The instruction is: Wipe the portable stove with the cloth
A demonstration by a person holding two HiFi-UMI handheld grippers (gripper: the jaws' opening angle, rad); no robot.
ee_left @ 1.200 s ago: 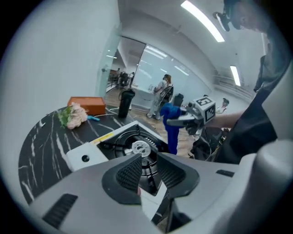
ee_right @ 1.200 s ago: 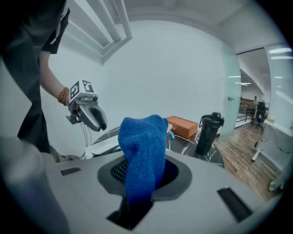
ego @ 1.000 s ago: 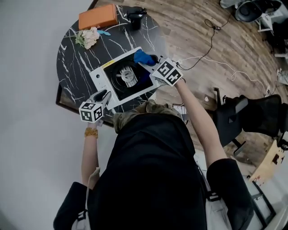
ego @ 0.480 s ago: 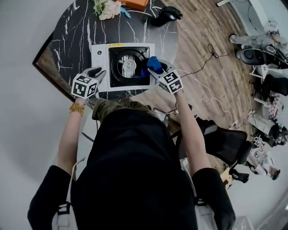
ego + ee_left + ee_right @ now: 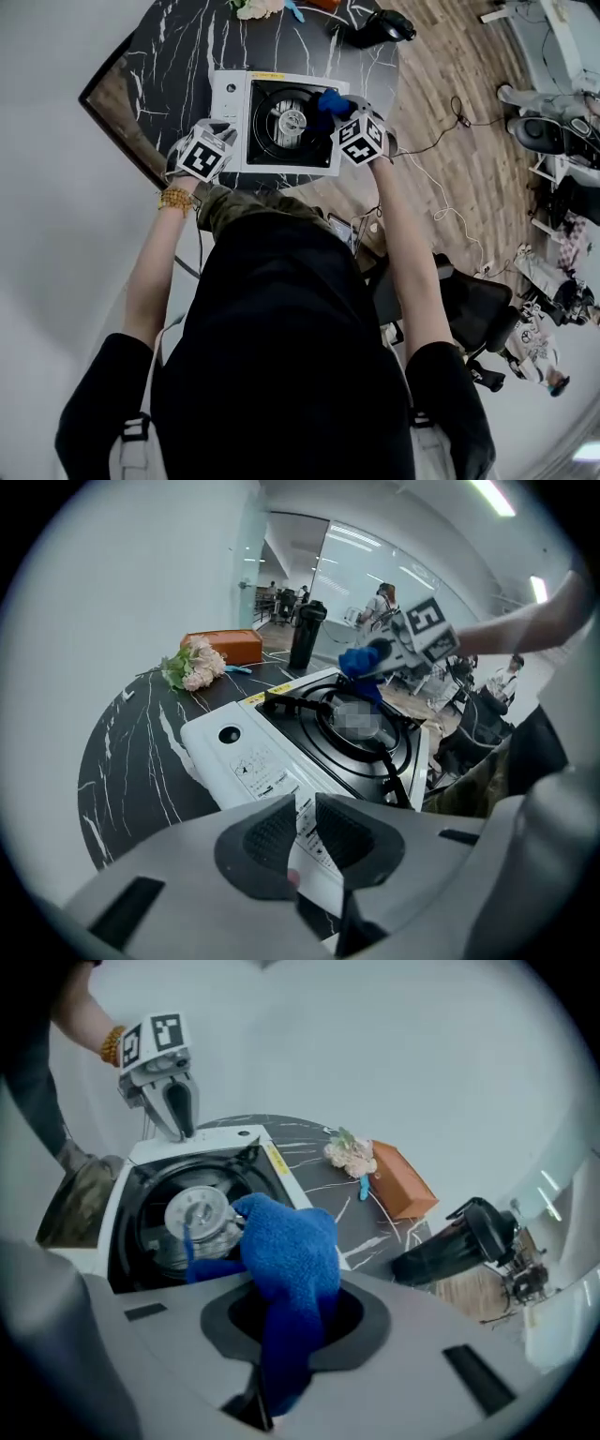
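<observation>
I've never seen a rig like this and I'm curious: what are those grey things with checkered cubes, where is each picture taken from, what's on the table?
A person holds a two-jaw gripper in each hand; the marked cubes belong to them. One picture looks down from the person's head; the other two look along each gripper's jaws. On the black marble table stand a white portable stove, a black bottle, a flower bunch and an orange box. The right gripper has just closed its jaws on a blue cloth beside the burner. The left gripper has its jaws, just closing, slightly apart above the stove's near corner, gripping nothing visible.
</observation>
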